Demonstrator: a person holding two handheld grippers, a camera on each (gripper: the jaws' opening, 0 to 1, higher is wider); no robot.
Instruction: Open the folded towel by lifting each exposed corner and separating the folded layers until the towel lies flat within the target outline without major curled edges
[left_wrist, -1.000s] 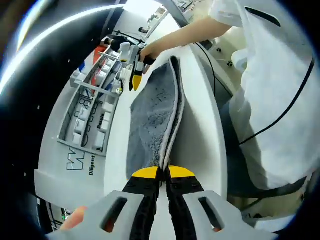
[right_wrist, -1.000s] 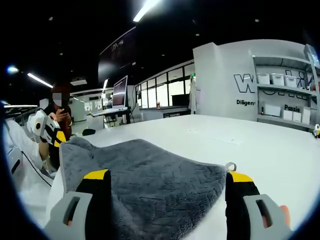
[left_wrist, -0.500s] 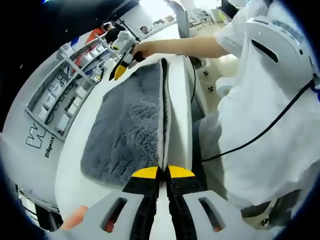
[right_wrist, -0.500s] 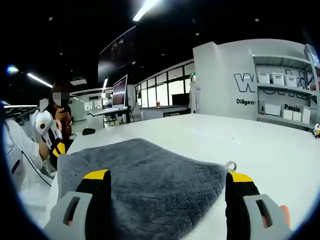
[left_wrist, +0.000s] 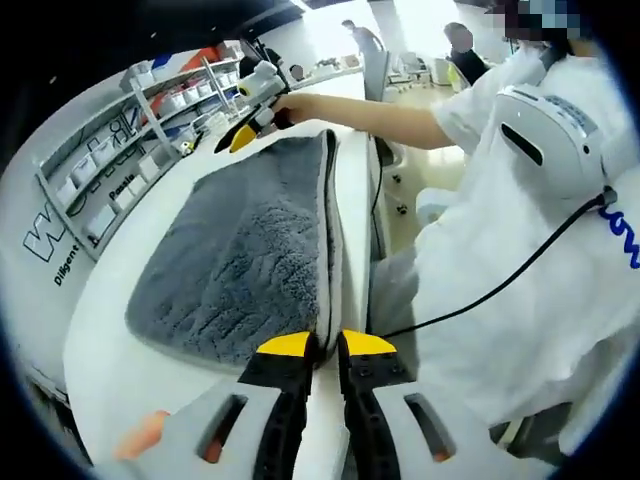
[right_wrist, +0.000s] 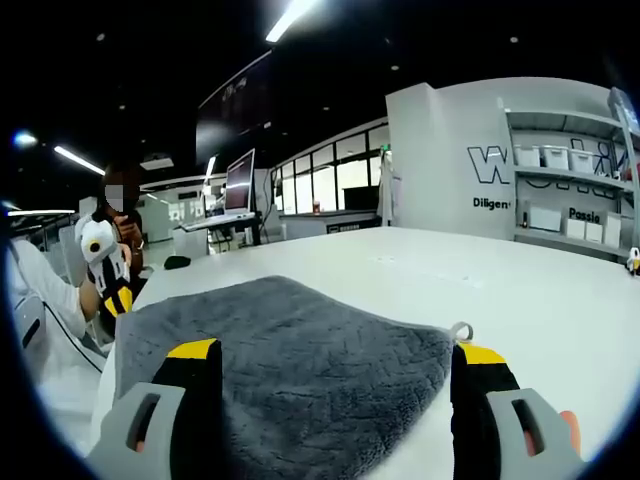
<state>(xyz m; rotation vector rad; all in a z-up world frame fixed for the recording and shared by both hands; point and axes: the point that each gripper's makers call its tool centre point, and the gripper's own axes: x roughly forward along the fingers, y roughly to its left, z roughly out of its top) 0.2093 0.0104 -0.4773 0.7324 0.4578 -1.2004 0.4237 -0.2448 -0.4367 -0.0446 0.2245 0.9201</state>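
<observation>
Left gripper view: left claw (left_wrist: 320, 345) pinching towel (left_wrist: 240, 260) edge, right claw (right_wrist: 335, 365) wide apart, wall reads "Diligen".

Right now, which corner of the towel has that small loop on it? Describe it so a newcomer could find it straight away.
Start at the white table and the grey towel lying on it. In the right gripper view, follow the towel's near edge toward the right gripper's jaw on that view's right. The small pale hanging loop sticks out at that corner beside the yellow jaw tip; no other corner in view shows one.
</observation>
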